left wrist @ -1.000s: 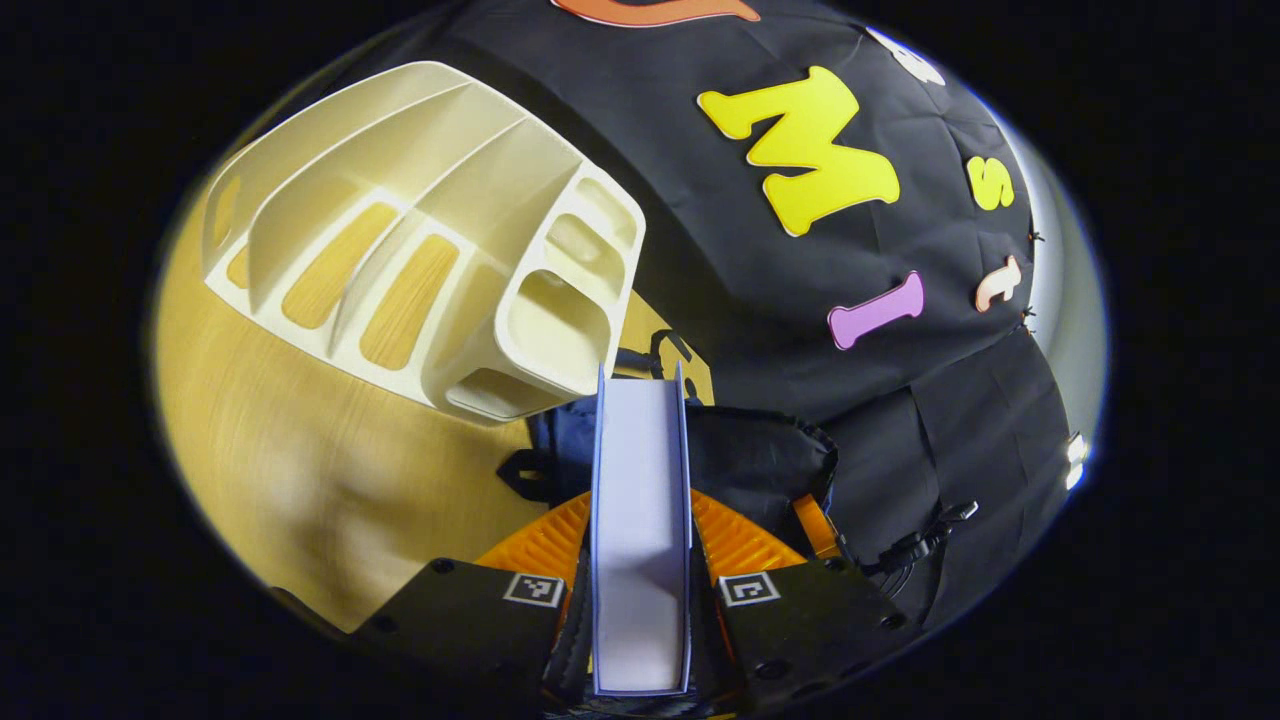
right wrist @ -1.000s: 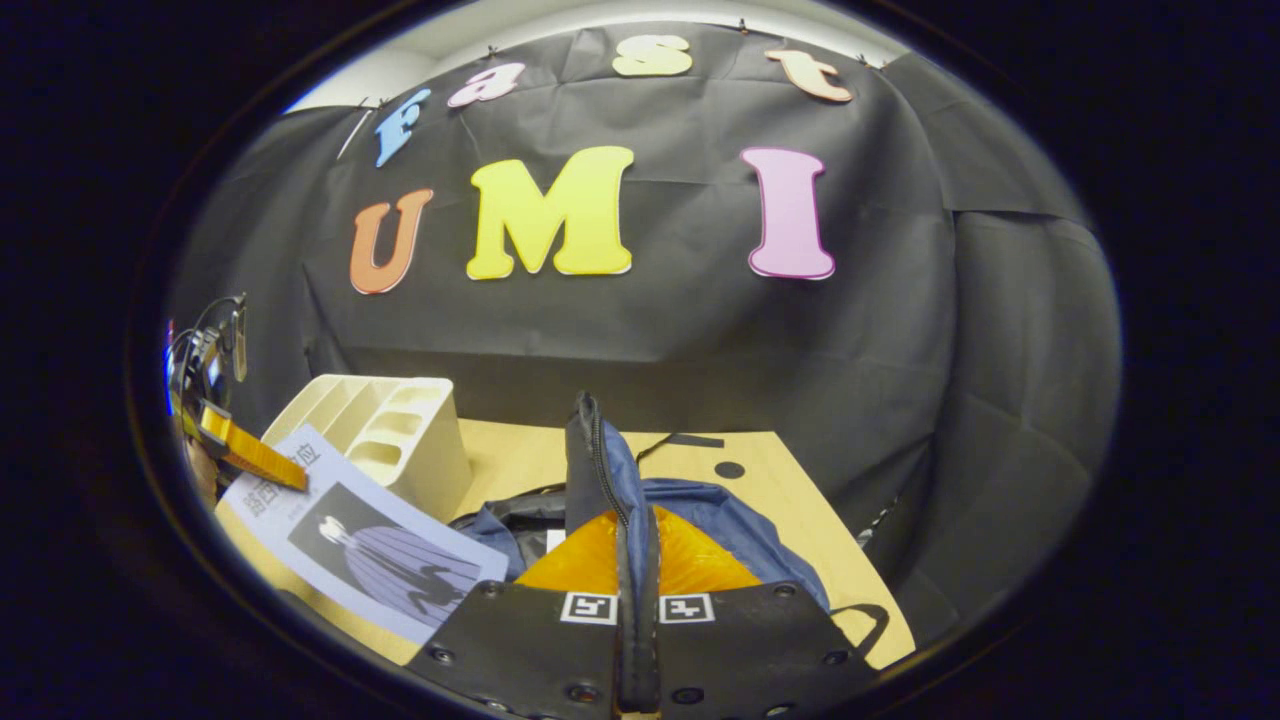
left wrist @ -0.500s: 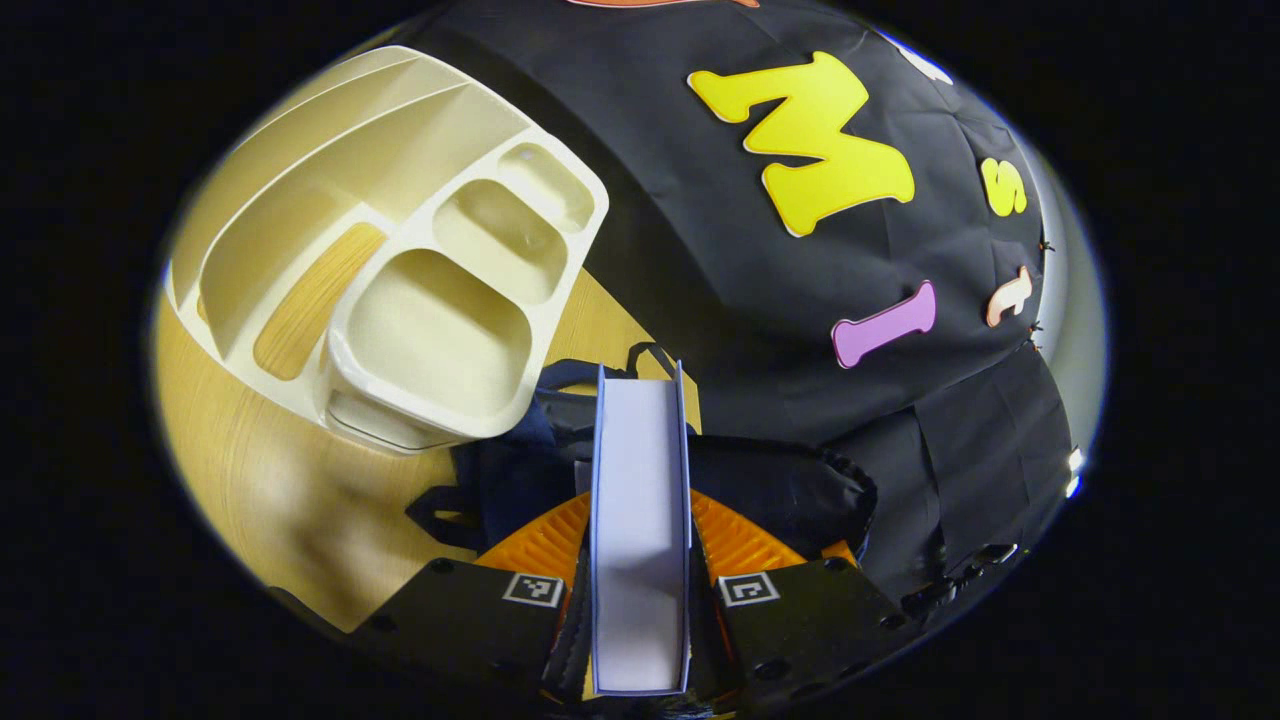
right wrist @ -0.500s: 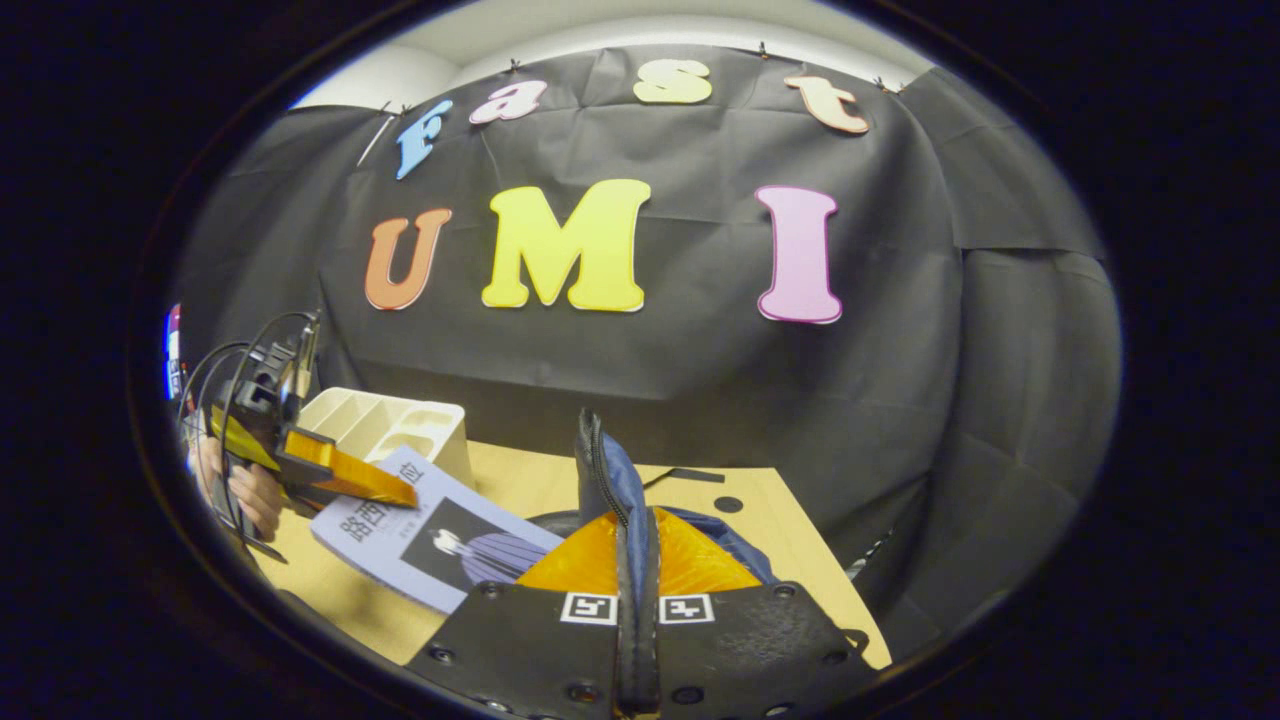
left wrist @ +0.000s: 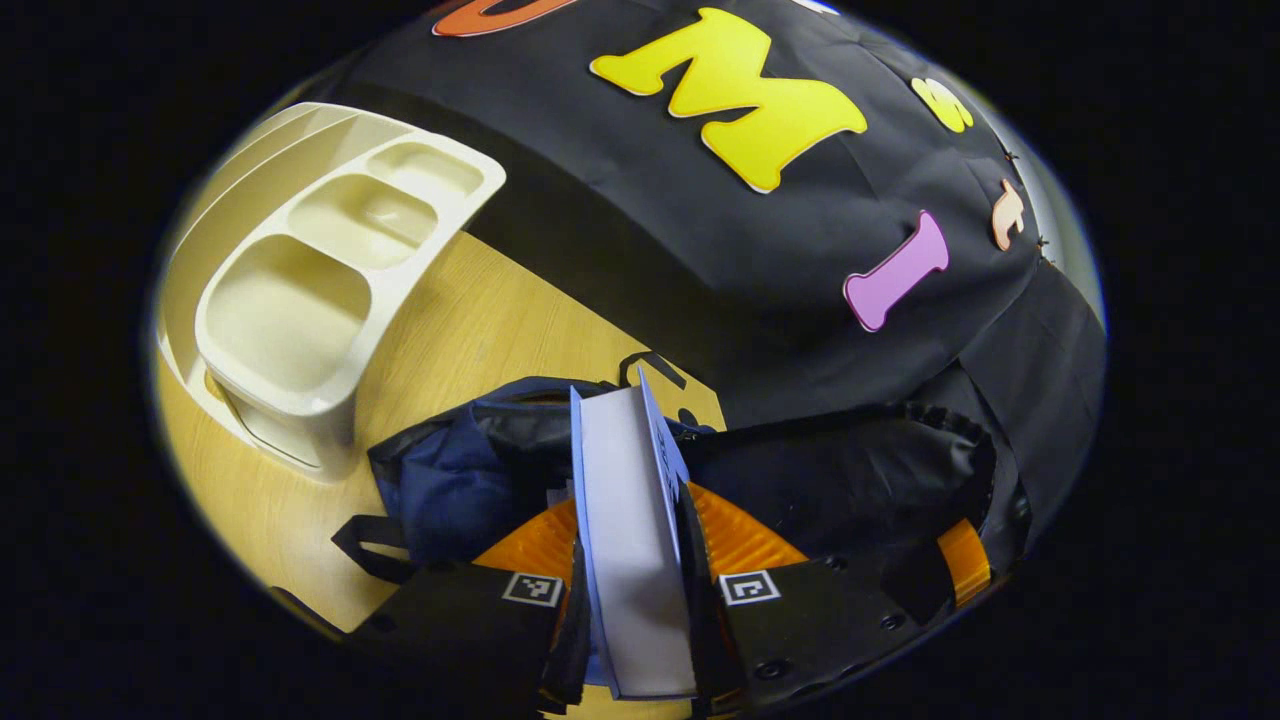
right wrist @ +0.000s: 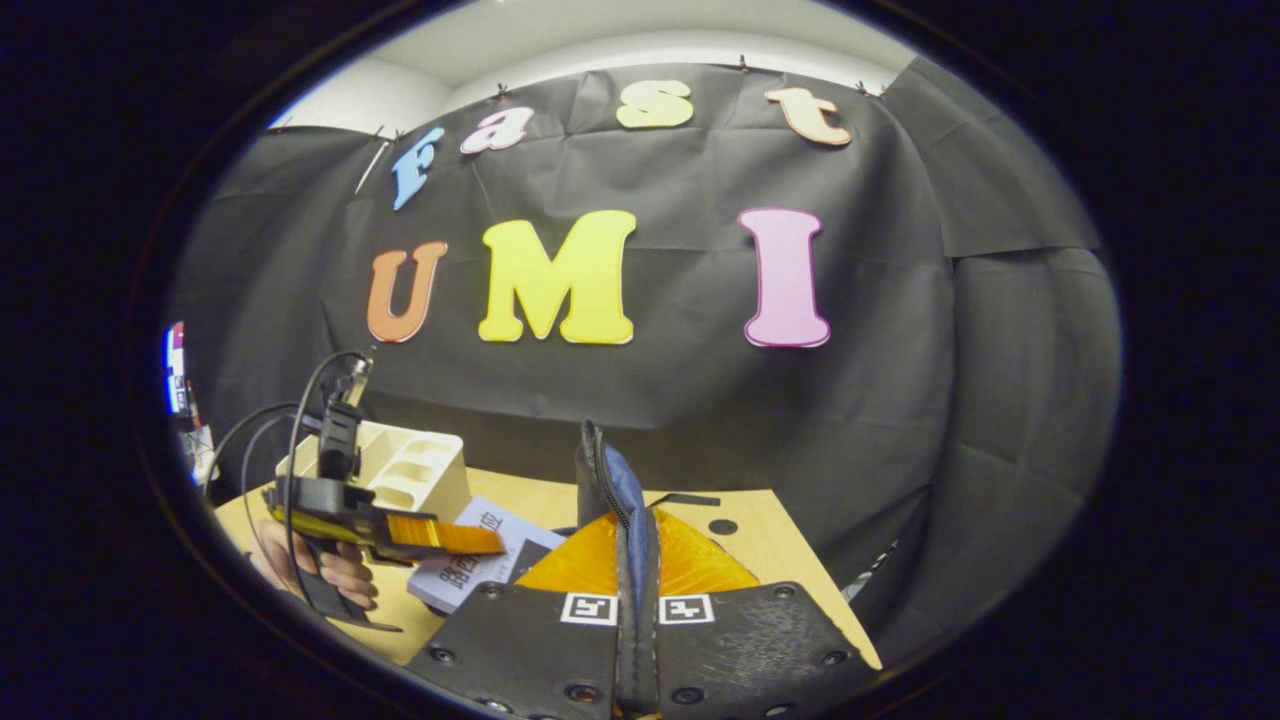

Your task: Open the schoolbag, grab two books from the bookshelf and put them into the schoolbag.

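Left tool (left wrist: 628, 560) around book (left wrist: 625, 520)

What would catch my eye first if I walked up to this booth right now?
Probably the pale book clamped upright in the left gripper, poised over the open dark blue schoolbag. Next, the right gripper pinching the bag's zipper edge and holding it up. Behind, a cream bookshelf stands on the wooden table.

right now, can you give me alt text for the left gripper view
The left gripper is shut on a book held edge-up, over the open schoolbag on the wooden table. A cream bookshelf stands at left.
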`<state>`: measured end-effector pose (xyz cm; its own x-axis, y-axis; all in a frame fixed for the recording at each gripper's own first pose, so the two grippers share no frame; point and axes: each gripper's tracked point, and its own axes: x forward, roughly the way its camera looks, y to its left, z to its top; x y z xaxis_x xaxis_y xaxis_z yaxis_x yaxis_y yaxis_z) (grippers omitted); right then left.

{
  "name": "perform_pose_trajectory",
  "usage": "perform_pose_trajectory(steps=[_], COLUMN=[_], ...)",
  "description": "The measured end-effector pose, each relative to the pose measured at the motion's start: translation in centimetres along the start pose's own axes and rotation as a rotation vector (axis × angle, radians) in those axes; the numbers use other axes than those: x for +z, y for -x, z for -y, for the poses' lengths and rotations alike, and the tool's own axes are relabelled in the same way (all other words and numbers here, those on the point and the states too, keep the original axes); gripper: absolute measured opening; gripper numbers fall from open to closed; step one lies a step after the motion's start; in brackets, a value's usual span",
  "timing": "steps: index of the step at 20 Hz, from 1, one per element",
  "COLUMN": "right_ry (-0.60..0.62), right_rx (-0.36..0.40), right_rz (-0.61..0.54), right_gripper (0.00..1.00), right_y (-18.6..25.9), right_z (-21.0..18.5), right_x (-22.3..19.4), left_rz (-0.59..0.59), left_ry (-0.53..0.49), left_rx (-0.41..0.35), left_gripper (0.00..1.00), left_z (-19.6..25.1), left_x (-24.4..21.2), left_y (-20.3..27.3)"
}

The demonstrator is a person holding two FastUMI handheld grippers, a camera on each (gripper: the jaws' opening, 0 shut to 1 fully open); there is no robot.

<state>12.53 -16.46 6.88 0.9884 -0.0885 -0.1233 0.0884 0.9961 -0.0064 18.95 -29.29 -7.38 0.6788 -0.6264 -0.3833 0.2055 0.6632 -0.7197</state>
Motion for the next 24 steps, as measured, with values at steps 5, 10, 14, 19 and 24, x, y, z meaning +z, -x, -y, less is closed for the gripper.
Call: perform_pose_trajectory(steps=[5, 10, 14, 19, 24], right_ry=[-0.012, -0.025, -0.036, -0.031, -0.039], right_rx=[0.022, 0.026, 0.036, 0.027, 0.025], right_rz=[0.024, 0.024, 0.023, 0.01, -0.012], right_gripper=[0.0, 0.0, 0.02, 0.0, 0.0], right_y=[0.2, 0.1, 0.2, 0.0, -0.3], right_z=[0.7, 1.0, 0.5, 0.5, 0.4], right_x=[0.9, 0.8, 0.7, 0.1, -0.8], left_rz=[0.024, 0.045, 0.077, 0.067, 0.019], left_ry=[0.007, 0.028, 0.002, -0.063, -0.266], left_rx=[-0.025, -0.046, -0.024, 0.13, 0.263], left_gripper=[0.43, 0.44, 0.44, 0.59, 0.84], left_z=[1.9, 2.6, 2.5, -0.9, -3.3], left_x=[-2.7, -4.1, -4.4, -5.3, -5.5], left_y=[-3.5, -5.5, -5.7, -6.0, -6.2])
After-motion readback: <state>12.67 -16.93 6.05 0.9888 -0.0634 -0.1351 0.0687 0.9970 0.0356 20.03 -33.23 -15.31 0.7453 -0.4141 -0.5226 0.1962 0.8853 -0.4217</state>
